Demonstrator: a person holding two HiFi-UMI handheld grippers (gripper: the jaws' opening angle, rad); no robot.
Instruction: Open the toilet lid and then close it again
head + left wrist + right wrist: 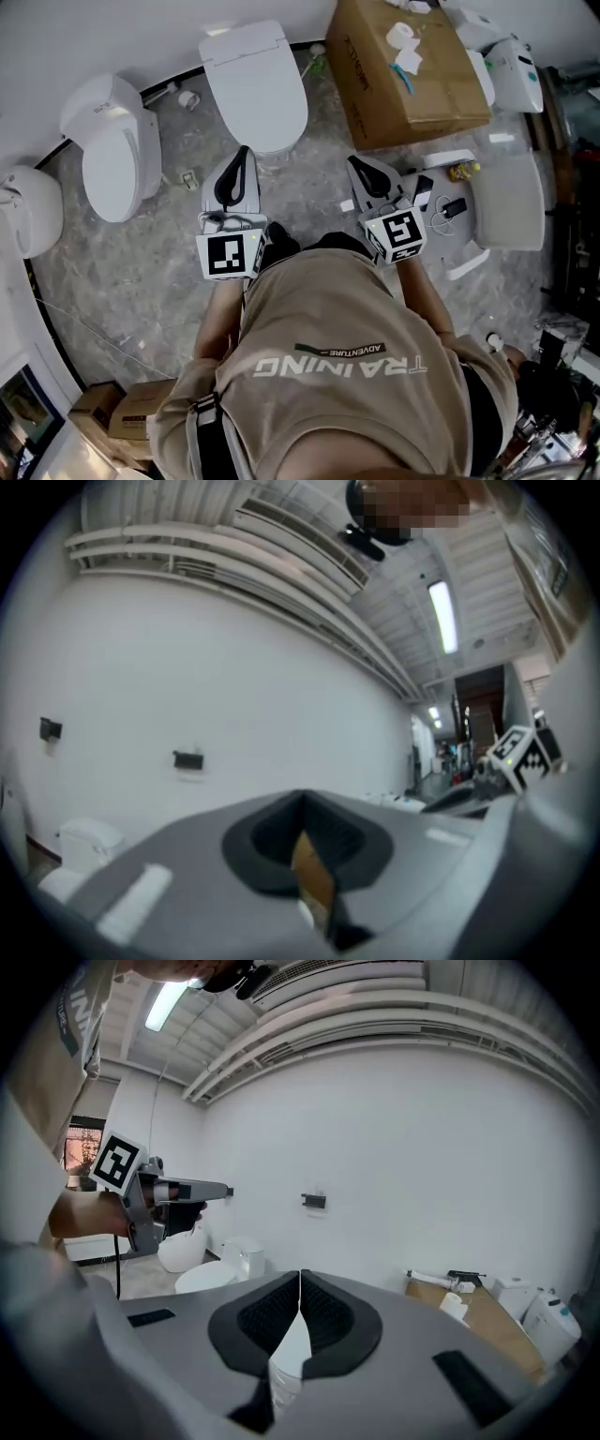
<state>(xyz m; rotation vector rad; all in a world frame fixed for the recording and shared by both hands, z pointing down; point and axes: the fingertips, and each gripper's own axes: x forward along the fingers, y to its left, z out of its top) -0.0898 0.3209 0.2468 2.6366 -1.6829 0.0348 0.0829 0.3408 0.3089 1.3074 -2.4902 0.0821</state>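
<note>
The white toilet (pixel 255 89) stands against the wall with its lid down. My left gripper (pixel 241 157) hovers just in front of its bowl, shut and holding nothing. To the right, my right gripper (pixel 360 166) is level with it over the floor, also shut and empty. In the left gripper view the jaws (pixel 302 803) meet with only a sliver of brown showing behind them. The right gripper view shows its jaws (pixel 300 1281) pressed together, with white showing low in the slit. The left gripper (pixel 155 1192) appears there at the left.
A second toilet (pixel 112 141) and a third white fixture (pixel 28 211) stand to the left. An open cardboard box (pixel 412 75) with paper rolls sits at the right of the toilet. White toilet parts (pixel 511 202) and small items lie on the marbled floor (pixel 319 183).
</note>
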